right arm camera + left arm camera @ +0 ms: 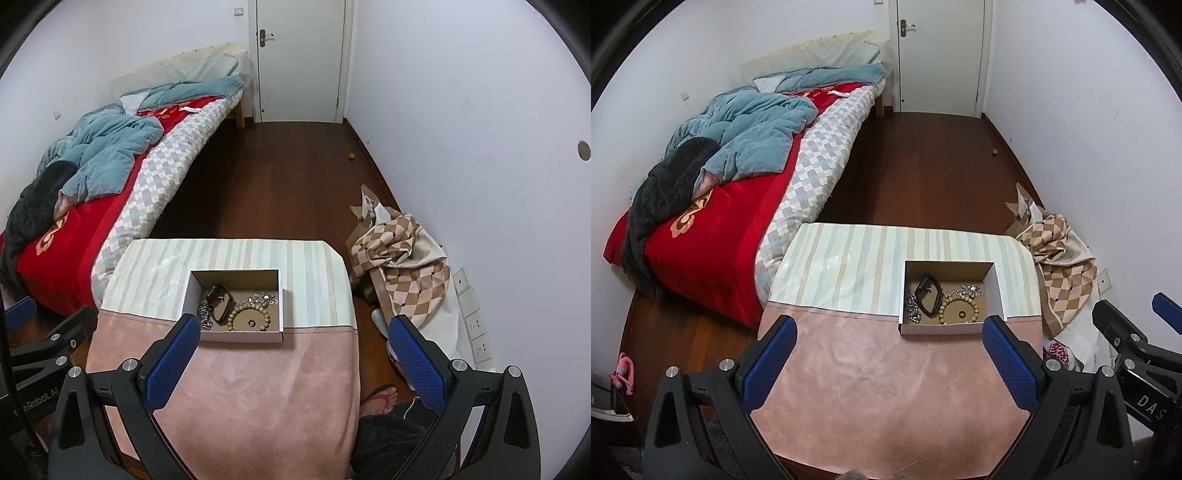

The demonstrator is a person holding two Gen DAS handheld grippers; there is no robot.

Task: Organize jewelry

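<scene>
A white cardboard box [999, 288] stands on the table and also shows in the right wrist view [281, 291]. Inside lie a black band [929, 301], a wooden bead bracelet [960, 308], a silver chain [913, 308] and a small pile of silver pieces [969, 288]. My left gripper [890, 328] is open and empty, held above the pink cloth near the box's front. My right gripper [293, 326] is open and empty, above the table's right front part. Each gripper shows at the edge of the other's view.
The table has a pink cloth [886, 387] in front and a striped cloth [849, 266] behind. A bed [720, 206] with blankets stands left. A checked cloth pile [399, 258] lies on the floor right. A foot in a sandal [382, 397] is beside the table.
</scene>
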